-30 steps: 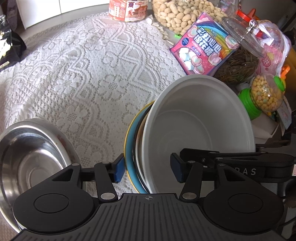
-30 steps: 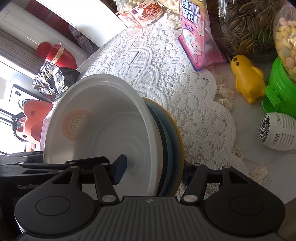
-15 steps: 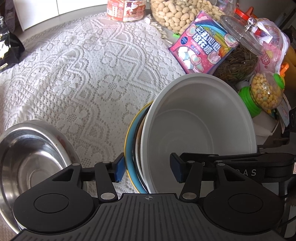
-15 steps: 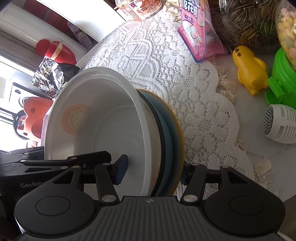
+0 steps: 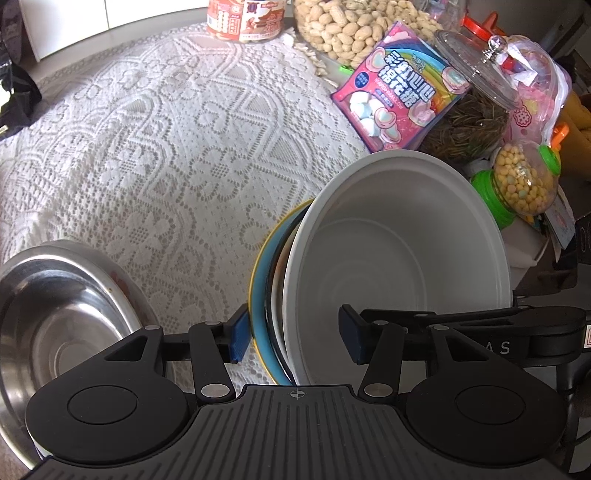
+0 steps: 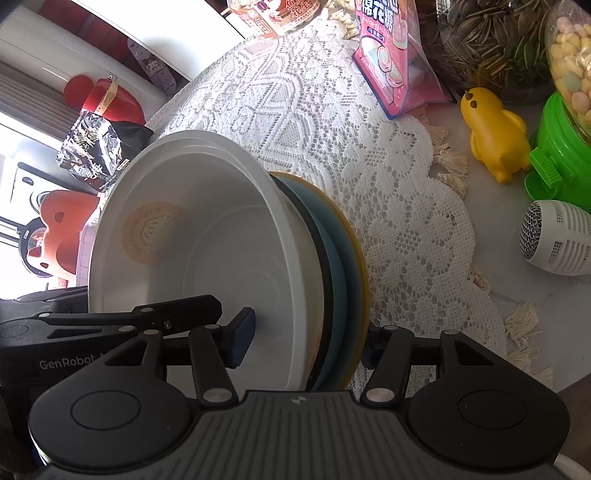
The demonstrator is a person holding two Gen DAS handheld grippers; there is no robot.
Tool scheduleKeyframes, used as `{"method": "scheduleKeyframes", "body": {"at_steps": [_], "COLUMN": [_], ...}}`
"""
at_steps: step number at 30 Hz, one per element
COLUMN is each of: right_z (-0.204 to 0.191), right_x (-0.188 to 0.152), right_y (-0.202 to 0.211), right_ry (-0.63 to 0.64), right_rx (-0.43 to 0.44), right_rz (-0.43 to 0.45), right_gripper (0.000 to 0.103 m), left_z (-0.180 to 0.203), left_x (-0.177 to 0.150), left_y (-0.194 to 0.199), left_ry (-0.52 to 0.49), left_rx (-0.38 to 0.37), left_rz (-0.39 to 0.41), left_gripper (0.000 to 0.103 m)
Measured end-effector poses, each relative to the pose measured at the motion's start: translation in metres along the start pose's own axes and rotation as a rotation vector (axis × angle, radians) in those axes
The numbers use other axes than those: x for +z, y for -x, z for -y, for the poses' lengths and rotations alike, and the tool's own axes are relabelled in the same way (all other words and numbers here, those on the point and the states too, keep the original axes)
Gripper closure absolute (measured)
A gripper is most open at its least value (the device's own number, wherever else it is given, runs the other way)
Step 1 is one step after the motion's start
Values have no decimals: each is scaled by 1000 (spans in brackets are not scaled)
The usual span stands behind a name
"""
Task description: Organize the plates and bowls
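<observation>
White plastic bowl [image 5: 399,251] sits on edge, nested against a stack of plates [image 5: 267,291] with blue and yellow rims, above the white lace tablecloth [image 5: 155,147]; I have my left gripper [image 5: 291,332] pinching that stack from one side; my right gripper [image 6: 306,339] clamps it from the opposite side; a shiny steel bowl [image 5: 55,317] rests near left on the cloth.

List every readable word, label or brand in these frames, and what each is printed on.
"彩虹心心棉花糖" and "MARSHMALLOW": pink marshmallow bag.
"GenRobot": left gripper's body, seen from the right wrist view.
"A S": right gripper's body; the other letters are hidden.
Red-labelled jar: too blurred.
Orange bowl sticker: unreadable.
</observation>
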State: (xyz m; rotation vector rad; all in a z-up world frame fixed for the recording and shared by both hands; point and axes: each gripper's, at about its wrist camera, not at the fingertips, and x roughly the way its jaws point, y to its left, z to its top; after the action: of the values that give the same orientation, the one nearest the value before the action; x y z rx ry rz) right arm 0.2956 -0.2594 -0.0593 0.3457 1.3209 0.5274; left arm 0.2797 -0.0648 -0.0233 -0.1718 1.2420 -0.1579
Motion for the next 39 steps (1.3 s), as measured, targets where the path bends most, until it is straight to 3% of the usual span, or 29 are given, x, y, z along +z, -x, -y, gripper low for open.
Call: {"method": "scheduleKeyframes", "body": {"at_steps": [25,31,39], "right_z": [2,2,-18], "right_x": [1,2,6], "right_y": [-1,-4,10], "right_ry": [-74,-109,-76], "right_rx": [3,38,29], "right_rz": [-26,-53,-28], "right_gripper": [45,45,45], "left_z": [0,-2,-9], "left_x": [3,5,5], "left_y": [1,8,35], "left_ry": [-6,-12,-7], "left_rx": [-8,9,-4], "left_rz": [-12,-6,34], "left_gripper": [49,49,49]}}
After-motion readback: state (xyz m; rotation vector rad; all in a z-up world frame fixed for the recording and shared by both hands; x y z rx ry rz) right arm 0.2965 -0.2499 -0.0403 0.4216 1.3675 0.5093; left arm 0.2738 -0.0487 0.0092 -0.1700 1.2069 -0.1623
